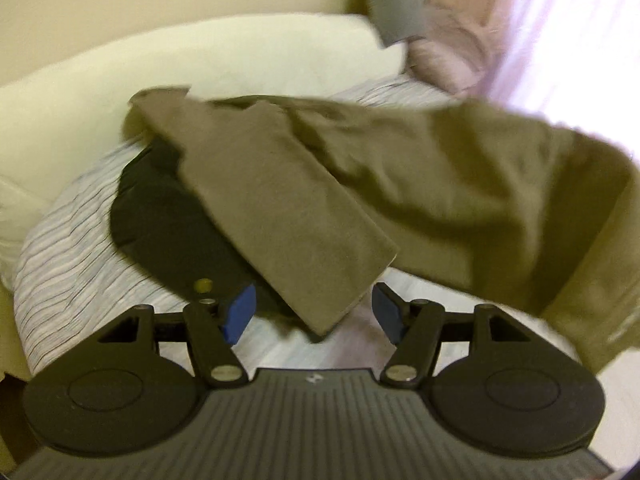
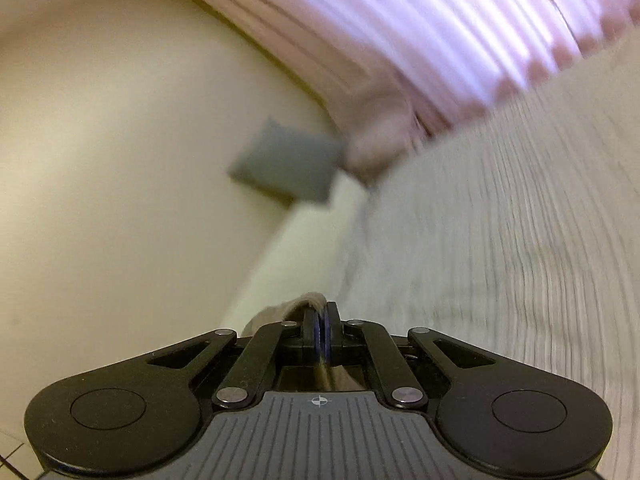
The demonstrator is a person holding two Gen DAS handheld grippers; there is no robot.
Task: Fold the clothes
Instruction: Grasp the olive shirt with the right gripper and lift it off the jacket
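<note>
An olive-brown garment (image 1: 360, 184) hangs lifted across the left wrist view, one flat sleeve or leg end drooping toward my left gripper (image 1: 314, 314). That gripper is open, its blue pads (image 1: 240, 312) wide apart, with the cloth's lower corner just above the gap and not pinched. A black garment (image 1: 168, 216) lies under it on the striped bed (image 1: 68, 264). In the right wrist view my right gripper (image 2: 322, 332) is shut on a fold of the beige-olive cloth (image 2: 296, 306), which bunches out to the left of the pads.
A cream pillow (image 1: 200, 64) and headboard wall lie behind the bed. A grey cushion (image 2: 286, 170) sits near the pink curtains (image 2: 420, 32). The striped bedcover (image 2: 500, 240) fills the right side of the right wrist view, motion-blurred.
</note>
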